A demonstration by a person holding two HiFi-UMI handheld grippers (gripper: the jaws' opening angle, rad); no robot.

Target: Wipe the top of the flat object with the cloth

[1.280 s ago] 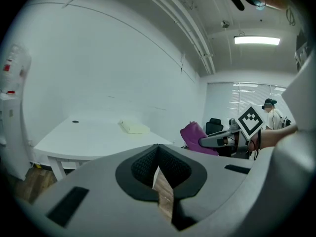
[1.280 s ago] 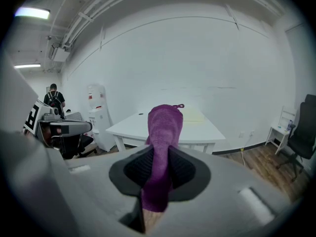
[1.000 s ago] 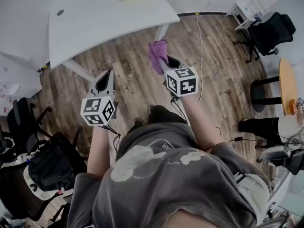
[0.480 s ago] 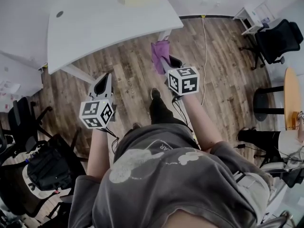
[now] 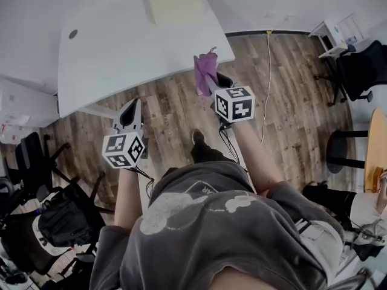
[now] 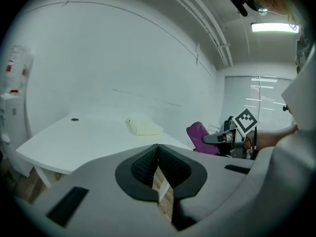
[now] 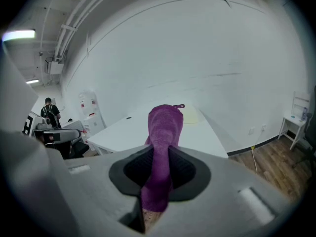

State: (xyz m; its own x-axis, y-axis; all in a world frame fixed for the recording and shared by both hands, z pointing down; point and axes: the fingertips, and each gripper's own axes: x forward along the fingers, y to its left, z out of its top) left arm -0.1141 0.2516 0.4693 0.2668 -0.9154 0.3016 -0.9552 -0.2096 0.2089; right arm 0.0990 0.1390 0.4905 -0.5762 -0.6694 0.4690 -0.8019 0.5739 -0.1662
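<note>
Wiping is judged not yet begun. Cloth [image 7: 165,132] is seen clamped between the jaws of the right gripper [image 5: 214,83], its purple bulk standing above them and a short tail hanging below. It is held over the wood floor [image 5: 175,101], just short of the near edge of the white table [image 5: 109,47]. The flat object [image 5: 174,2], pale yellow, is seen lying on the far part of that table, well apart from the cloth, and nothing is seen resting on it. The jaws of the left gripper [image 6: 158,154] are pressed together with nothing caught between them. That gripper is held lower and to the left, over the floor and clear of the table.

As far as can be judged, one step is done: the cloth is in hand. The rest is left. The cloth has to be carried across the table to the object, laid on its top and passed over it. No contact between the two is shown.

Counted: one cloth, one flat object, one white table and two grippers. One backpack [image 5: 57,219] is seen at lower left. Black chairs [image 5: 363,65] are seen round the edges, though their number cannot be told for sure.
</note>
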